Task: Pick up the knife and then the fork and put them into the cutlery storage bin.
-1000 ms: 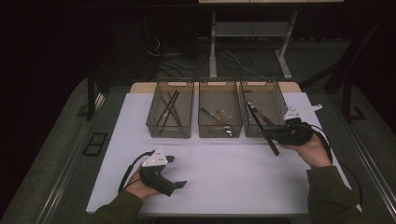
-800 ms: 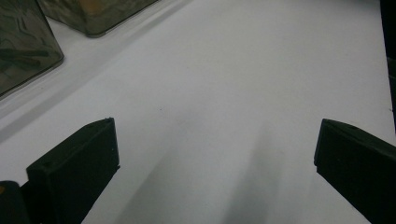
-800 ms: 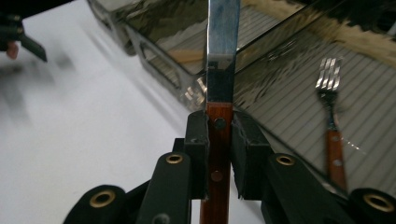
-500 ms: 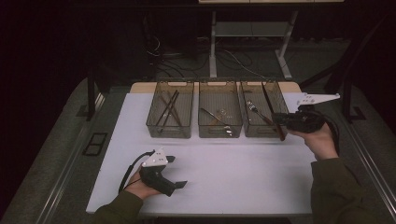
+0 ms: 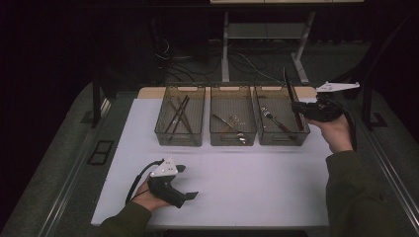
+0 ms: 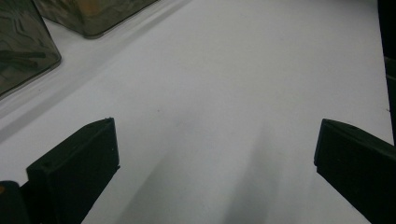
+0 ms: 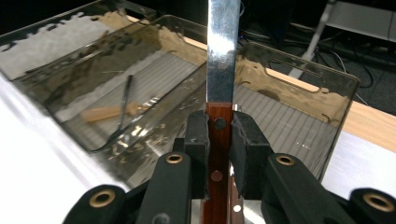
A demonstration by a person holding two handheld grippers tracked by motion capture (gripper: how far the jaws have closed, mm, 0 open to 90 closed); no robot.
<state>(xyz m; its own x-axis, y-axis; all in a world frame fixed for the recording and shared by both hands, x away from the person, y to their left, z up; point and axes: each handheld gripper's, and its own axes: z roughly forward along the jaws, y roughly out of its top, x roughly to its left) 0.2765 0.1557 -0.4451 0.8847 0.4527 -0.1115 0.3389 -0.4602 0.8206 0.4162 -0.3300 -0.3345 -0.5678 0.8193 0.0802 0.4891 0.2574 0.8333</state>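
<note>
The right gripper (image 7: 219, 140) is seen clamped on a knife (image 7: 222, 51) at the top of its red-brown handle, just below the blade, with the steel blade rising upright from between the jaws. In the high view the knife (image 5: 287, 86) is held above the near right corner of the right bin (image 5: 280, 140), the blade pointing up and away over the far rim, and a fork (image 5: 272, 118) is seen lying on that bin's floor. The middle bin (image 5: 232, 139) holds a few small utensils and the left bin (image 5: 179, 140) holds dark sticks. The left gripper (image 5: 187, 182) is rested on the white surface (image 5: 257, 182) near the front edge, its jaws spread wide with nothing between them, as is confirmed in the left gripper view. The work in hand is judged to be the sorting of the knife into the right bin. The grip is taken on a narrow, smooth handle close to the blade, so the knife could be swung or slipped between the pads if the hand is tilted quickly. If the knife is lowered tip first or at a slant, the rim could be struck and the light bin shoved or tipped. A release from too high could let the knife bounce onto the fork or out onto the surface.
</note>
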